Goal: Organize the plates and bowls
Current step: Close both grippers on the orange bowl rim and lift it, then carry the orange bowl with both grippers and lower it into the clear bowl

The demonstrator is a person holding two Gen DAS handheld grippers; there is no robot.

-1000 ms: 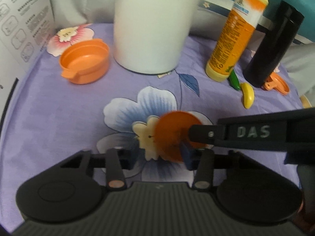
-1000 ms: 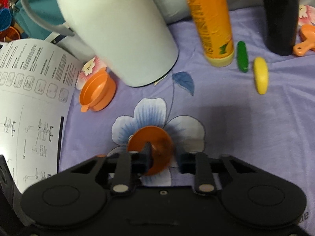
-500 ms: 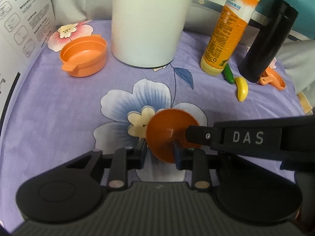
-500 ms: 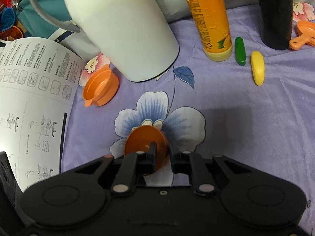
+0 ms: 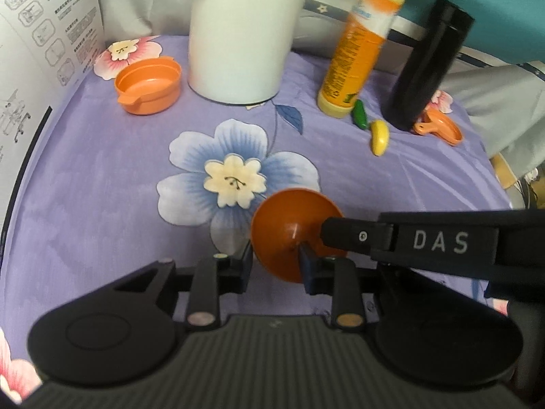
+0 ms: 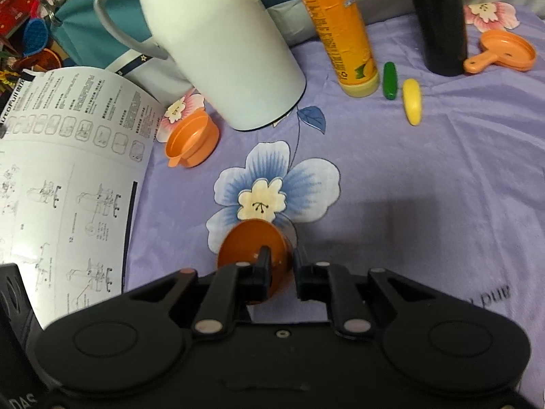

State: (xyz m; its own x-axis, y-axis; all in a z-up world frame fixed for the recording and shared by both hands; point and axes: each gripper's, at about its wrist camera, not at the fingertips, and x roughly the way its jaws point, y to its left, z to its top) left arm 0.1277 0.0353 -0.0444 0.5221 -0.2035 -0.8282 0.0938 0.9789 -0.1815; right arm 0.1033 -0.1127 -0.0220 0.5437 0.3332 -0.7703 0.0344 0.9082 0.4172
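A small dark orange bowl (image 5: 289, 231) is held tilted just above the purple flowered cloth. In the right wrist view my right gripper (image 6: 282, 269) is shut on this bowl's (image 6: 252, 245) rim. My left gripper (image 5: 275, 266) has its jaws on either side of the same bowl, and its right finger touches the bowl. The right gripper's finger (image 5: 357, 237) crosses the left wrist view from the right. A light orange bowl with a lip (image 5: 149, 86) (image 6: 191, 139) sits at the far left. A flat orange dish with a handle (image 5: 439, 129) (image 6: 504, 51) lies at the far right.
A big white jug (image 5: 243, 30) (image 6: 218, 44), an orange bottle (image 5: 361, 47) (image 6: 344, 30) and a black flask (image 5: 425, 64) (image 6: 439, 17) stand at the back. Green (image 5: 359, 118) and yellow (image 5: 379, 136) toy vegetables lie by the bottle. A printed sheet (image 6: 64, 184) stands at the left.
Both grippers with the dark orange bowl have pulled back and to the right over the flower print. The left gripper's jaws have spread wider around the bowl than half a second ago.
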